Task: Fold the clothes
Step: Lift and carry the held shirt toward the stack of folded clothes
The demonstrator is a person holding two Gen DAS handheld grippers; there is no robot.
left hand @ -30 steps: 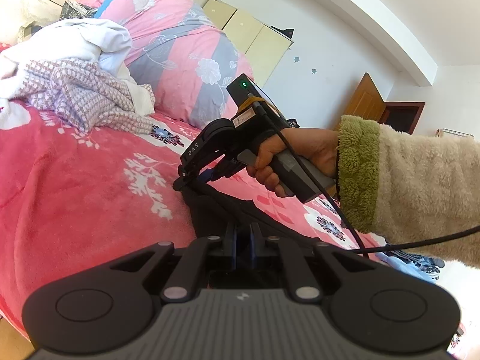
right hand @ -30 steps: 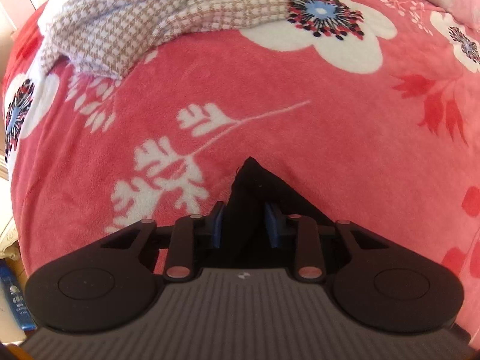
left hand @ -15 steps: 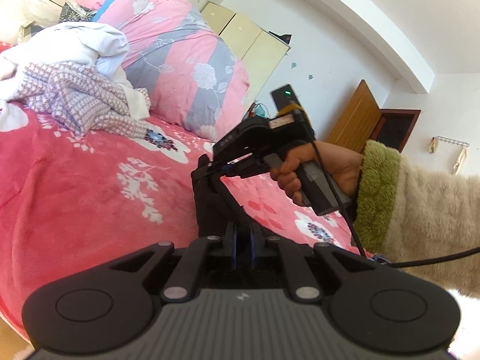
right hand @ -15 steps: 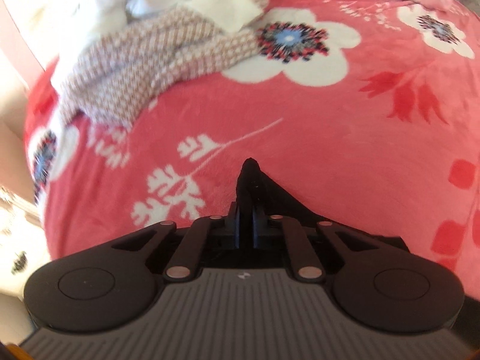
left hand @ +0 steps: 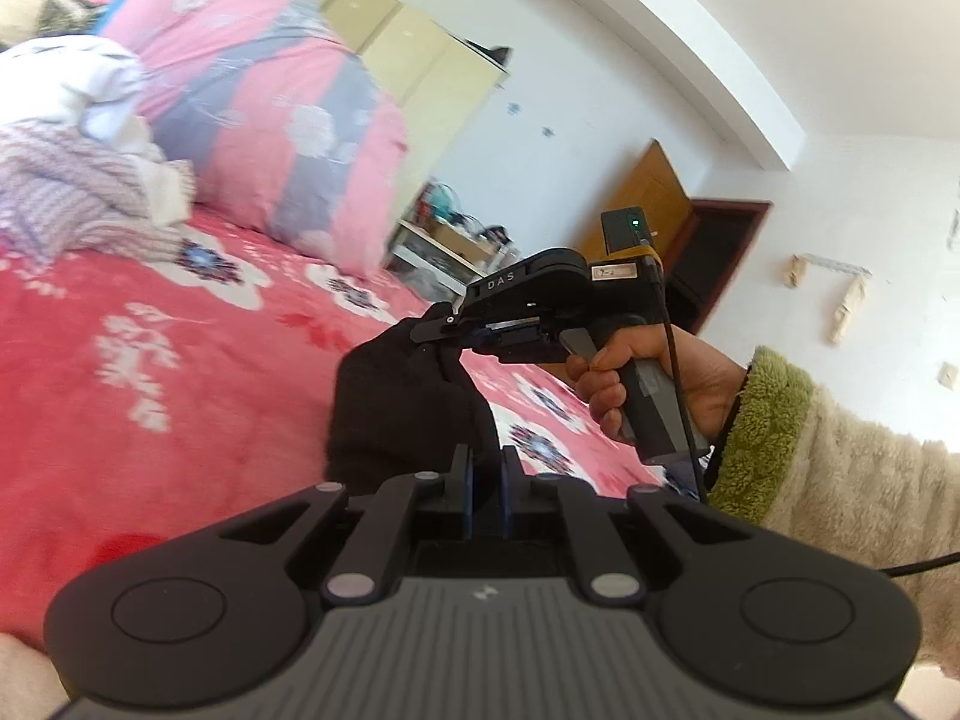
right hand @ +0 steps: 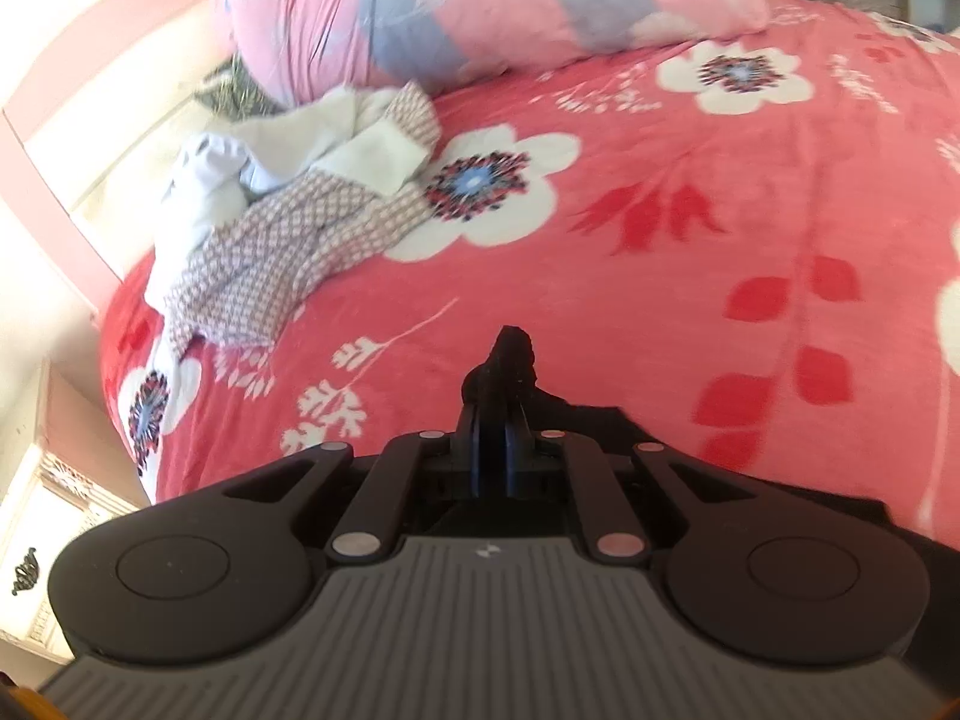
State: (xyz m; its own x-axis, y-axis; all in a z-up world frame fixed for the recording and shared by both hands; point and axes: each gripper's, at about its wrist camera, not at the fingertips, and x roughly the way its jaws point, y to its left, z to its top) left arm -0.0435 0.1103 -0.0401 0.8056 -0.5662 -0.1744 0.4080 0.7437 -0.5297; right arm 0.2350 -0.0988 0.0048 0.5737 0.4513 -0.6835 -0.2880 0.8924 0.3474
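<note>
Both grippers pinch one black garment, which hangs lifted above the red floral blanket. The left gripper has its jaws squeezed tight on the cloth's near edge. At about one o'clock from it, the right gripper, carried by a hand in a fleecy sleeve, is clamped on another bunched corner. A checked garment lies crumpled at ten o'clock near the striped pillow.

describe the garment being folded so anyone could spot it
On the red flowered bedspread, look in front of the pink and grey pillow. The black garment hangs between both grippers, unlike the white and checked clothes lying in a heap.
</note>
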